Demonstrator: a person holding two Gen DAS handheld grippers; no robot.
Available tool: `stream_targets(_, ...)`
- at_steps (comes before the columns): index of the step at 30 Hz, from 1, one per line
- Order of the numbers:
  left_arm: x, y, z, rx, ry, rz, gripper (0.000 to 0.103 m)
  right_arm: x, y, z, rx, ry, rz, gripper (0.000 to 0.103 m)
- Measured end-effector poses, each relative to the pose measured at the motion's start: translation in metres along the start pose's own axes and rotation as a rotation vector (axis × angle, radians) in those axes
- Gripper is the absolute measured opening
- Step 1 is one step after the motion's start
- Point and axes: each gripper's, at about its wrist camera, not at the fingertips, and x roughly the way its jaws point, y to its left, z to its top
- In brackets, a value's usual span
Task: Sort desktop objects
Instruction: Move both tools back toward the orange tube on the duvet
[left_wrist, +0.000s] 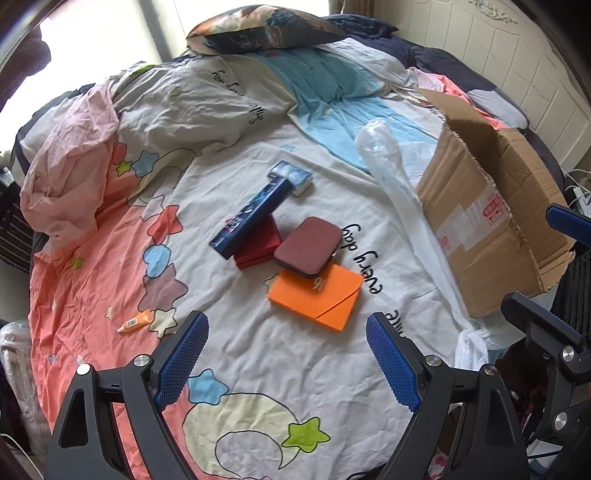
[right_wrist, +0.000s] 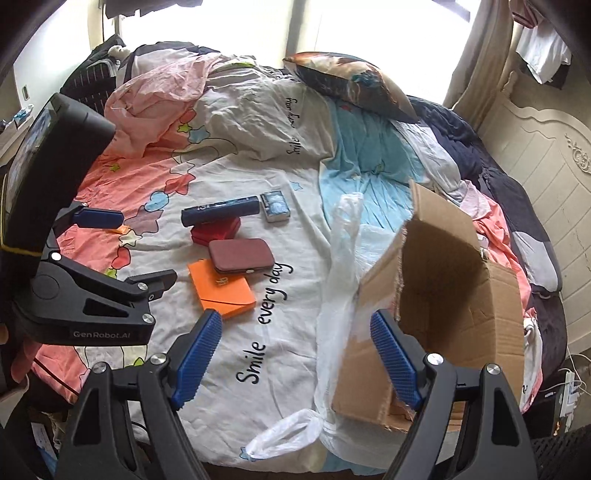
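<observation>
Small objects lie clustered on the bedspread: an orange envelope (left_wrist: 314, 295) (right_wrist: 225, 291), a maroon zip case (left_wrist: 308, 246) (right_wrist: 240, 254) resting on it, a red box (left_wrist: 258, 245) (right_wrist: 216, 230), a long dark blue box (left_wrist: 251, 219) (right_wrist: 219, 214) leaning across the red one, and a small blue-white box (left_wrist: 291, 177) (right_wrist: 275, 206). An orange tube (left_wrist: 135, 322) lies apart to the left. My left gripper (left_wrist: 288, 325) (right_wrist: 147, 246) hovers open and empty just short of the envelope. My right gripper (right_wrist: 295, 321) (left_wrist: 530, 256) is open and empty beside the cardboard box.
An open cardboard box (left_wrist: 487, 221) (right_wrist: 443, 295) lies on its side at the right, with a clear plastic bag (left_wrist: 406, 206) (right_wrist: 343, 258) stretched along its left. A pillow (left_wrist: 266, 29) and rumpled bedding lie behind; a white headboard (right_wrist: 546, 177) is at the far right.
</observation>
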Motion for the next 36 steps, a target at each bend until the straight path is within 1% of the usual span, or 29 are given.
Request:
stream_targets(6, 0.018, 0.056, -0.014, -0.089, 0.022, 0.018, 0.090, 0.026, 0.039, 0.018, -0.029, 0.019, 0.078, 0.080)
stream_targets(12, 0.036, 0.092, -0.023, -0.161, 0.032, 0.022, 0.090, 0.055, 0.062, 0.030, -0.038, 0.031, 0.142, 0.080)
stream_targets(17, 0.063, 0.112, -0.033, -0.157, 0.055, 0.056, 0.090, 0.079, 0.072, 0.038, -0.021, 0.034, 0.153, 0.080)
stream_targets(23, 0.097, 0.148, -0.042, -0.238, 0.087, 0.039, 0.090, 0.112, 0.089, 0.044, -0.054, 0.057, 0.154, 0.080)
stream_targets(26, 0.113, 0.165, -0.044, -0.258, 0.099, 0.046, 0.090, 0.126, 0.095, 0.045, -0.068, 0.059, 0.156, 0.080)
stream_targets(31, 0.132, 0.187, -0.043, -0.269, 0.102, 0.057, 0.090, 0.146, 0.100, 0.047, -0.084, 0.070, 0.157, 0.080)
stream_targets(36, 0.147, 0.198, -0.041, -0.256, 0.102, 0.058, 0.090, 0.156, 0.115, 0.055, -0.127, 0.065, 0.154, 0.080)
